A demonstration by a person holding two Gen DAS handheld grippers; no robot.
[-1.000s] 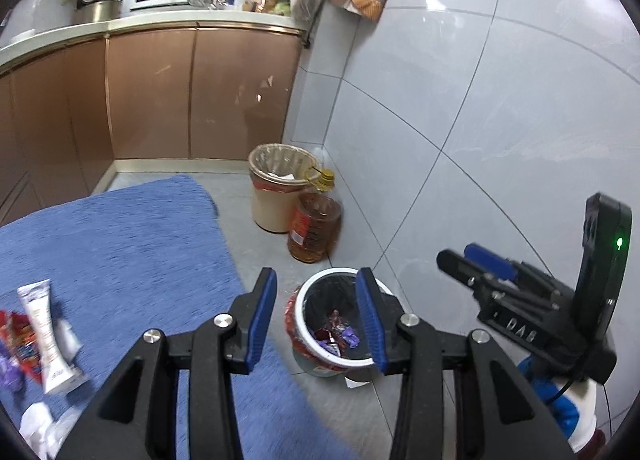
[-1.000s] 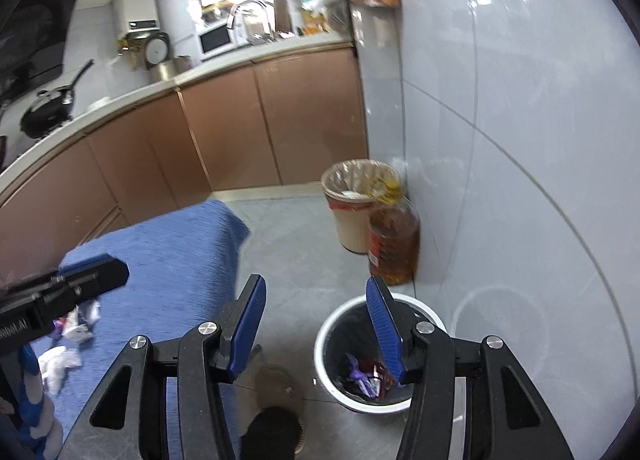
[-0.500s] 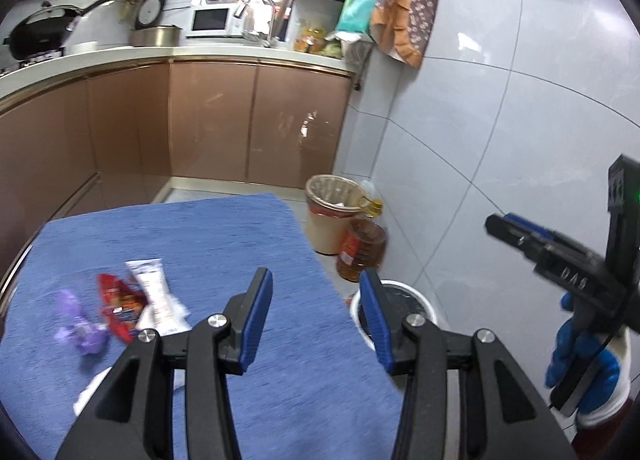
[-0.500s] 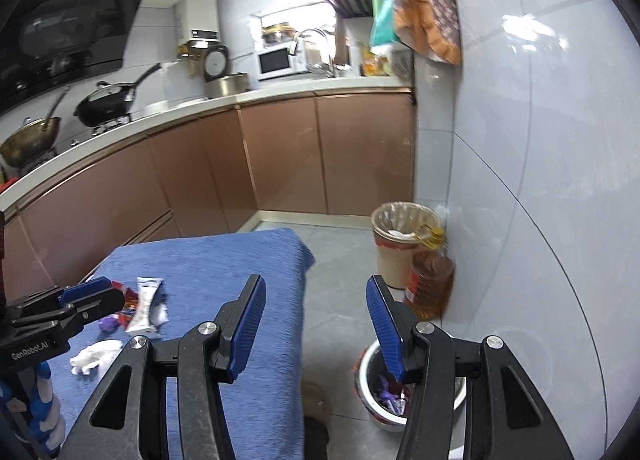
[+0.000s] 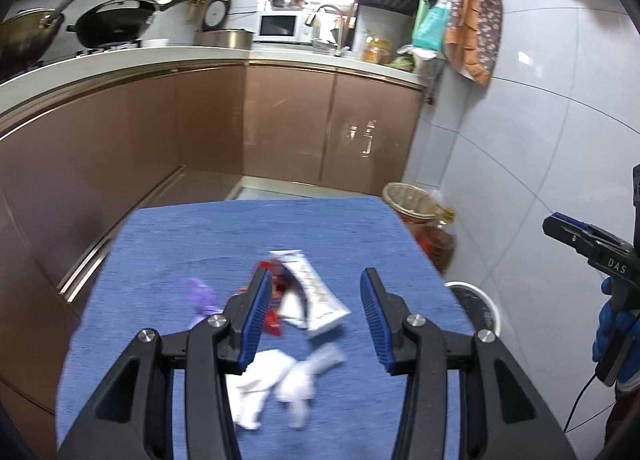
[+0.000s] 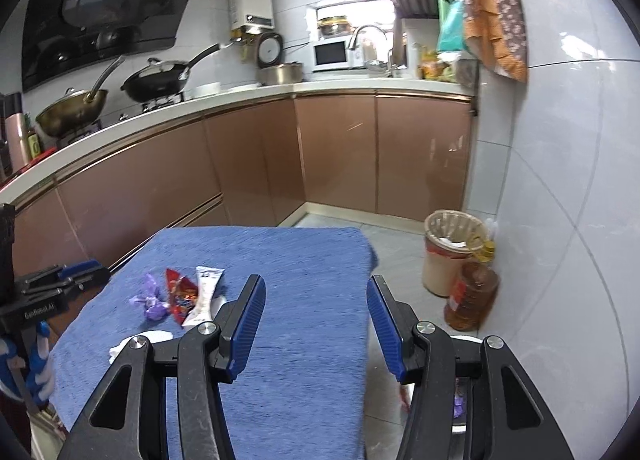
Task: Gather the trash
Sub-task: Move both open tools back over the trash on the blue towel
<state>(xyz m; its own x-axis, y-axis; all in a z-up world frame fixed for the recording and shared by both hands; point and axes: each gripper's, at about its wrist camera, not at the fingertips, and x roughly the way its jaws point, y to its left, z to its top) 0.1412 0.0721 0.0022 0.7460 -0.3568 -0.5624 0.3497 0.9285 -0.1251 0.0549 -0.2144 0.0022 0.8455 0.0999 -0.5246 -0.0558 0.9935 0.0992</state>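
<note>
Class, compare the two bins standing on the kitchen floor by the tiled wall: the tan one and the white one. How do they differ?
The tan bin is lined with a clear bag, while the white bin has a black liner. The tan bin stands farther back, beside the oil bottle; the white bin sits closer, beside the blue-covered table. The tan bin shows white scraps; the white bin holds coloured wrappers. Both are round, open-topped and upright.

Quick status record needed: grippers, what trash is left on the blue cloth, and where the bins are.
left gripper: open, nothing between the jaws, which have just been opening
right gripper: open, empty
blue cloth: purple wrapper, red wrapper, white tube, crumpled tissue
white bin: on the floor beside the cloth, wrappers inside
lined bin: by the wall, oil bottle next to it
</note>
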